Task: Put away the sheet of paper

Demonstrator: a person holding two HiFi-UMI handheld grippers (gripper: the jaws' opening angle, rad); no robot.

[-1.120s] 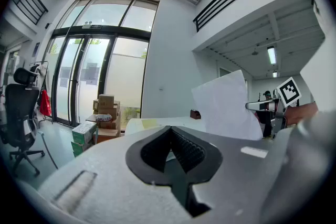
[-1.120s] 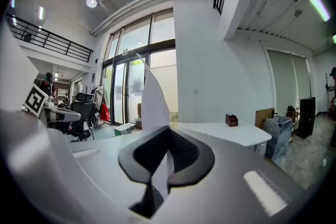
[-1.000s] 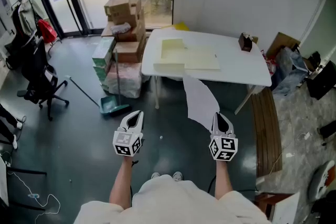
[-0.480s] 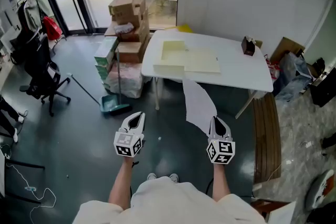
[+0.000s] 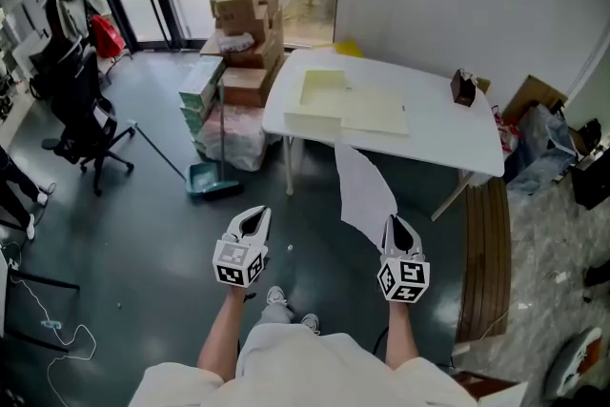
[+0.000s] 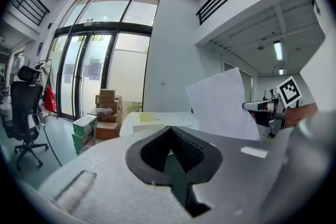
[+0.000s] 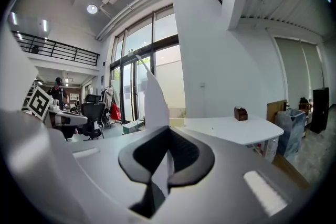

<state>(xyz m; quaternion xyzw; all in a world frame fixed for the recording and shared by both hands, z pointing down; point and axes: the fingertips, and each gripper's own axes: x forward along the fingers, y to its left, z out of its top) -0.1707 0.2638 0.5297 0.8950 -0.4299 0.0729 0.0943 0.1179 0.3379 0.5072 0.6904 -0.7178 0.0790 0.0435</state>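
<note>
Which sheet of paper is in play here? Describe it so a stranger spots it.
Find the white table by the wall. Just in front of its near edge, above the dark floor, a sheet of paper rises from the right tool, whose jaws are shut on its lower end. Unlike the pale yellow sheets lying flat on the table, it is white and held aloft.

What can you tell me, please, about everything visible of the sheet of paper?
The sheet of paper is plain white, thin and unmarked as far as shows. It is held in the air, nearly upright and slightly curved, with its lower edge pinched in the shut right claw. It hangs above the dark floor in front of the white table, not resting on it. Nothing else touches it.
</note>
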